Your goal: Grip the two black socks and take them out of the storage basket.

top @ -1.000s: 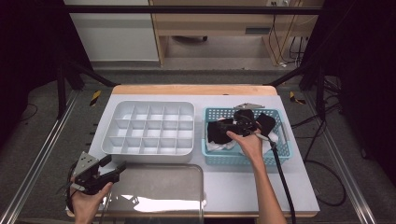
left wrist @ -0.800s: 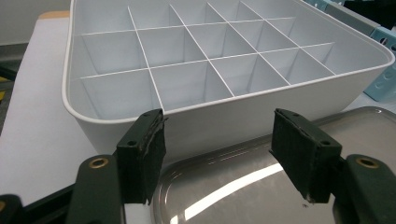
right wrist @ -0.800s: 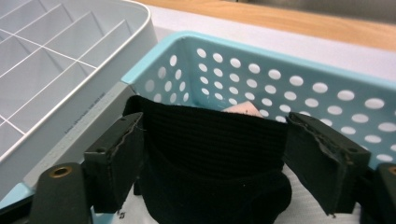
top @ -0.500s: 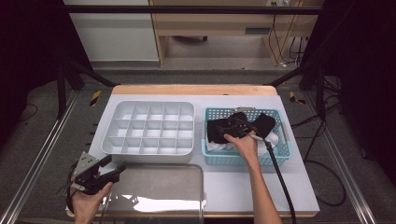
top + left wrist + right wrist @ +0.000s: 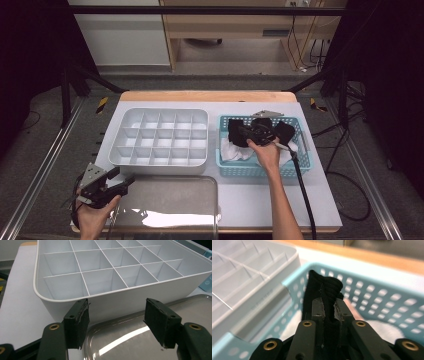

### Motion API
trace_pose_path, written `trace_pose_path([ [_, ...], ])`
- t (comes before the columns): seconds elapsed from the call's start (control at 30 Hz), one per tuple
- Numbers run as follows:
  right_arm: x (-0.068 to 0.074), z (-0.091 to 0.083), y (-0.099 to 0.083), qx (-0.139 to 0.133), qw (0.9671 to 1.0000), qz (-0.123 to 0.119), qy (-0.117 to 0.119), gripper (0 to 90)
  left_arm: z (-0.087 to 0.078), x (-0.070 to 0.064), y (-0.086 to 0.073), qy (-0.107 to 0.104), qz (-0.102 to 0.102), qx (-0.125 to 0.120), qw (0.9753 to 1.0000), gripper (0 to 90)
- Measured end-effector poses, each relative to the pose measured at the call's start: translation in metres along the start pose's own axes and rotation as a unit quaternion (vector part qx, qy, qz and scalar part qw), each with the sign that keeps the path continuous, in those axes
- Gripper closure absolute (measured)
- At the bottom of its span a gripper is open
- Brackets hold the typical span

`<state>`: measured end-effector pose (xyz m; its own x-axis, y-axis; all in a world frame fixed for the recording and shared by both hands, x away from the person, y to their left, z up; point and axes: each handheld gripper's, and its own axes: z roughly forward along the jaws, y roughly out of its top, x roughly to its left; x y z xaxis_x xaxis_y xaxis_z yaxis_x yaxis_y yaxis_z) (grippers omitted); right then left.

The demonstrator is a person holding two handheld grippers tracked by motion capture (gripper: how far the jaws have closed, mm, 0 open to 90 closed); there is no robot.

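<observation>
Clamping one black sock (image 5: pixel 325 293) inside one blue basket (image 5: pixel 305 156), the right tongs (image 5: pixel 329 310) grip; left tongs (image 5: pixel 117 325) gape before one divided tray (image 5: pixel 120 293).

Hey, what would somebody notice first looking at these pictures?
Probably the right gripper, shut on a black sock inside the blue basket at the table's right side. Next, the big white divided tray in the middle. The left gripper is open beside a shiny metal tray near the front edge.
</observation>
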<state>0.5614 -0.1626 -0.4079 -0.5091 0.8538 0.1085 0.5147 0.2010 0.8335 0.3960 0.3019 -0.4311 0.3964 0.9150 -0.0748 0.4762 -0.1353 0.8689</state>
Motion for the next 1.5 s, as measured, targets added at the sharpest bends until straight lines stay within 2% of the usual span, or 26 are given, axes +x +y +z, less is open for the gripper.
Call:
trace_pose_path([
  [0.03, 0.0, 0.0, 0.0, 0.0, 1.0, 0.0, 0.0, 80.5, 0.0, 0.0, 0.0, 0.0, 0.001, 0.0, 1.0, 35.3],
  [0.1, -0.001, -0.011, 0.004, -0.021, 0.9998, 0.001, -0.001, 80.5, 0.0, -0.001, 0.0, 0.0, 0.001, 0.002, 1.0, 35.3],
  [0.2, 0.0, -0.024, 0.007, -0.037, 0.9993, 0.0, 0.001, 80.5, 0.001, -0.001, 0.0, 0.0, 0.002, 0.002, 1.0, 35.2],
  [0.37, 0.007, -0.046, 0.008, -0.051, 0.9986, -0.009, 0.003, 80.4, 0.002, -0.003, -0.001, 0.0, 0.004, 0.007, 1.0, 35.3],
  [0.67, 0.015, -0.084, -0.001, -0.07, 0.9971, -0.013, 0.025, 80.5, 0.003, -0.002, -0.003, 0.011, 0.004, 0.005, 0.9999, 39.1],
  [0.83, 0.02, -0.108, -0.005, -0.082, 0.9959, -0.018, 0.033, 80.5, 0.002, -0.003, -0.004, 0.03, 0.01, -0.001, 0.9995, 39.9],
  [0.97, 0.026, -0.127, -0.008, -0.091, 0.9946, -0.024, 0.043, 80.5, 0.002, -0.004, -0.004, 0.031, 0.008, -0.001, 0.9995, 42.5],
  [1.0, 0.029, -0.137, -0.011, -0.097, 0.9937, -0.024, 0.052, 80.5, 0.002, -0.004, -0.004, 0.029, 0.008, -0.001, 0.9996, 42.5],
  [1.13, 0.034, -0.148, -0.015, -0.098, 0.993, -0.027, 0.06, 80.5, 0.002, -0.005, -0.004, 0.024, 0.008, 0.005, 0.9997, 42.4],
  [1.27, 0.045, -0.16, -0.028, -0.093, 0.992, -0.031, 0.08, 80.5, 0.001, -0.005, -0.004, 0.021, 0.012, 0.005, 0.9997, 41.1],
  [1.5, 0.056, -0.164, -0.047, -0.08, 0.9911, -0.033, 0.101, 80.5, -0.001, -0.005, -0.005, 0.012, 0.016, 0.003, 0.9998, 40.5],
])
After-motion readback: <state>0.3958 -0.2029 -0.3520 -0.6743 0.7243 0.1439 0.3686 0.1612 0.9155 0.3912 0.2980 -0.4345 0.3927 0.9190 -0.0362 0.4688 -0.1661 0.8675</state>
